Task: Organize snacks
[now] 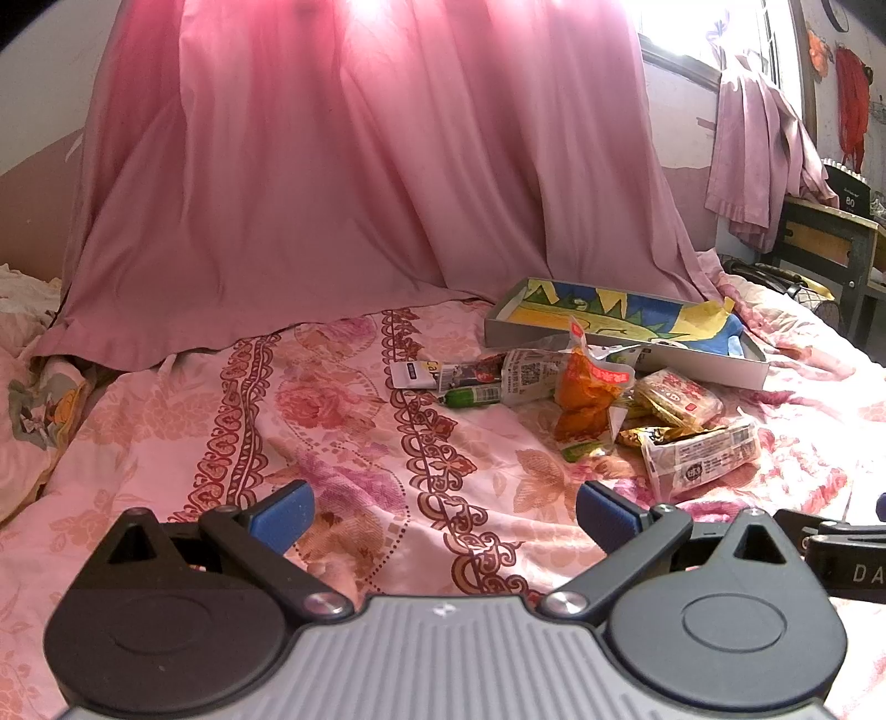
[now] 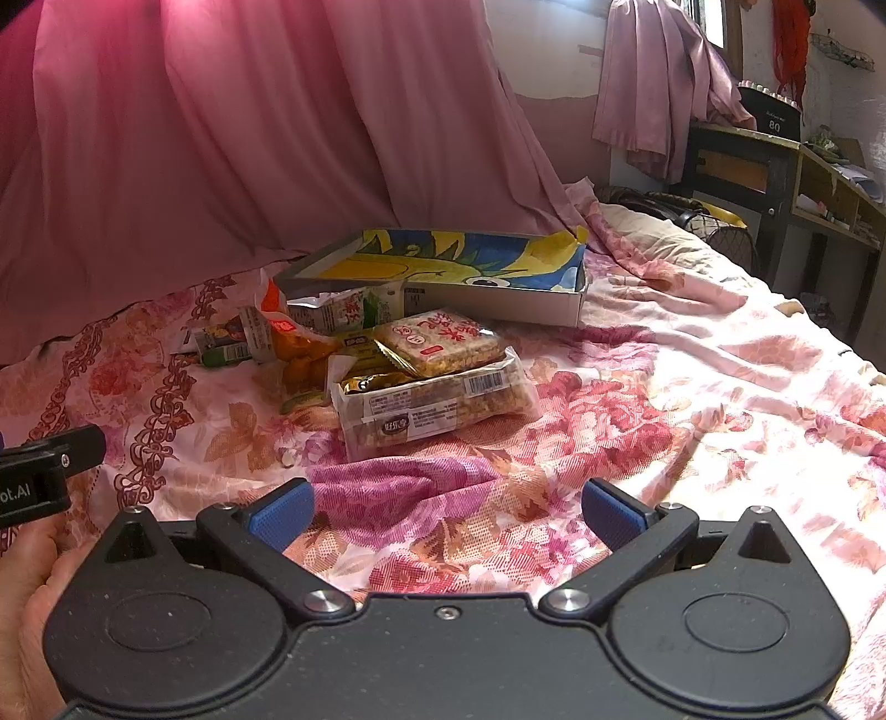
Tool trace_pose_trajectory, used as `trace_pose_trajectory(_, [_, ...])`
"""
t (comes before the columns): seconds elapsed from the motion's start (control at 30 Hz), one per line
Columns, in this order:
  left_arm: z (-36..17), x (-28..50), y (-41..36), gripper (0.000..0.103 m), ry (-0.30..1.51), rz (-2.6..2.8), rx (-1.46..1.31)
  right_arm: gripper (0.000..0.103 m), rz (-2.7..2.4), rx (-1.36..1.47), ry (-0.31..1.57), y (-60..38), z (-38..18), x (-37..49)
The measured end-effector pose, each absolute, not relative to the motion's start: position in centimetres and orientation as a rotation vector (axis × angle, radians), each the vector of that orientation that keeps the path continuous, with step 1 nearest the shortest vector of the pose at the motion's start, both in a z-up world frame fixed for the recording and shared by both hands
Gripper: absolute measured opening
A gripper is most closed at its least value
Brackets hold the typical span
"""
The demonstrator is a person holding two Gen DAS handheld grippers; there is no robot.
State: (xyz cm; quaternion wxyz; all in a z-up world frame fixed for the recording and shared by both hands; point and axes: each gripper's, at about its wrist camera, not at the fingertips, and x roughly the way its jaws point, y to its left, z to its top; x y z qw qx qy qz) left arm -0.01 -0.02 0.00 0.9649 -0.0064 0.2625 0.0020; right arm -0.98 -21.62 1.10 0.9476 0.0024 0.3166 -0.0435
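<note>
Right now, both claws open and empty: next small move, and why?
Probably ease the right claw forward to the clear cracker pack. It lies nearest, on the pile's front edge, free of the others. The box behind it looks empty, so packing has not started. The left claw points mostly at bare bedspread.

I am over a bed spread with a pink floral cotton sheet (image 2: 692, 354). A large pink draped curtain (image 1: 343, 166) fills the far side, backlit. Far right, a bright window (image 1: 692, 33) and a dark wooden desk (image 2: 775, 166).
</note>
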Motion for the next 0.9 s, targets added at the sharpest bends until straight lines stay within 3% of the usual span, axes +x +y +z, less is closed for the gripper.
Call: trace_pose_trajectory(0.9, [-0.13, 0.19, -0.06, 0.103, 0.538, 0.0, -0.024, 0.102, -0.089, 0.005, 0.65, -21.65, 1.01, -0.89])
